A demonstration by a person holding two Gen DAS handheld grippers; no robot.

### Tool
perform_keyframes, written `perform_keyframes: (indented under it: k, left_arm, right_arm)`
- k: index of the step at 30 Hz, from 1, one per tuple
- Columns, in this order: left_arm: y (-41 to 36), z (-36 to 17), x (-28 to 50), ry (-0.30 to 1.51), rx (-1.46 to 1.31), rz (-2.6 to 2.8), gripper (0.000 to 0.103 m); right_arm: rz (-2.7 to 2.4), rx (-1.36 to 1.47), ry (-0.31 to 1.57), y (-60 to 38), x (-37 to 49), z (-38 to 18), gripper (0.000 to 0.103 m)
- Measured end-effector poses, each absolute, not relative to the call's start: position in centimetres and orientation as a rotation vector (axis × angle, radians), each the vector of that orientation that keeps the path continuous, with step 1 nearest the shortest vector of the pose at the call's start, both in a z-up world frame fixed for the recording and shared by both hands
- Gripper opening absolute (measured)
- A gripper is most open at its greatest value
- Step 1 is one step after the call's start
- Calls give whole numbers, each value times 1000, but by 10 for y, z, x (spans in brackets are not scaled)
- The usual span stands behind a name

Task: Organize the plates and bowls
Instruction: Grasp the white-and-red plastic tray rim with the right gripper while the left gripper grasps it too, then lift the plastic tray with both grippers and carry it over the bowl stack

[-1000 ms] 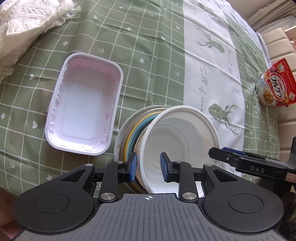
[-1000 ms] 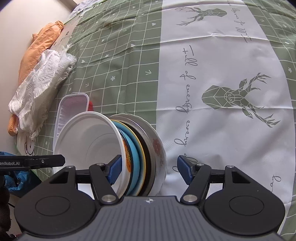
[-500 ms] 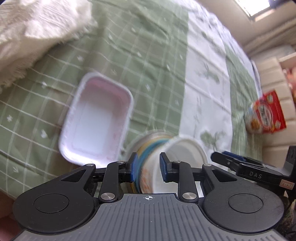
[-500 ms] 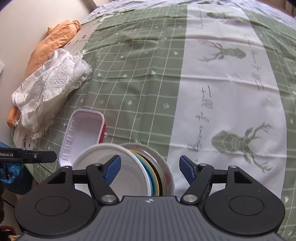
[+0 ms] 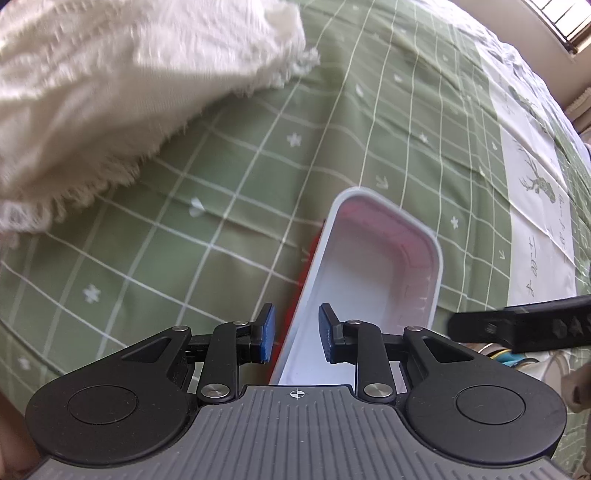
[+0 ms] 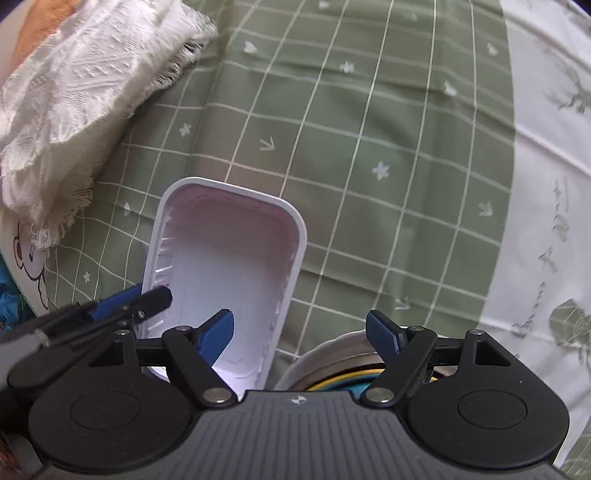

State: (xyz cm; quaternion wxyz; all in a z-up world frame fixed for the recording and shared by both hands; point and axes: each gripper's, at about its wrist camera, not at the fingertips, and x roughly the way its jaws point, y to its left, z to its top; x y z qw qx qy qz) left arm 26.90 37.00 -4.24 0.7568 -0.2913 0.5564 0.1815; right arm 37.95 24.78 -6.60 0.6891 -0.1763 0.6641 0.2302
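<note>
A white rectangular tray (image 5: 376, 273) (image 6: 225, 266) lies on the green checked cloth, with a red edge (image 5: 308, 266) showing under its left side. My left gripper (image 5: 297, 334) (image 6: 122, 306) points down with its jaws narrowly apart. The tray's left wall runs between the pads, which do not press on it. My right gripper (image 6: 301, 336) hangs over the tray's right wall, jaws wide and still opening, nothing gripped. Its left pad (image 6: 218, 336) is over the tray's inside. The stack of plates with a white bowl (image 6: 332, 362) (image 5: 517, 360) sits under its right finger.
A white knitted cloth (image 5: 129, 92) (image 6: 74, 110) is bunched at the upper left, with an orange cloth (image 6: 33, 26) behind it. A cartoon-printed item (image 6: 29, 254) lies at the left edge. The white deer-print strip (image 6: 546, 184) runs along the right. A hand (image 5: 576, 384) shows at the far right.
Both grippers have swung away from the plate stack to the white tray. The left one has left the bowl's rim and now straddles the tray's wall. The right jaws have widened.
</note>
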Motion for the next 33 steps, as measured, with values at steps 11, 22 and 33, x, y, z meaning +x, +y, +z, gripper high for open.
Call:
perform_keyframes:
  k: [11, 22, 33]
  left_arm:
    - [407, -52, 201, 1168, -842, 350, 19]
    - [428, -59, 145, 1188, -882, 469, 18]
    - [417, -72, 163, 1137, -690, 420, 21]
  right_arm:
    - [583, -518, 1548, 315, 328, -104, 41]
    - [645, -332, 1458, 315, 261, -120, 41]
    - [709, -123, 1262, 275, 246, -142, 39]
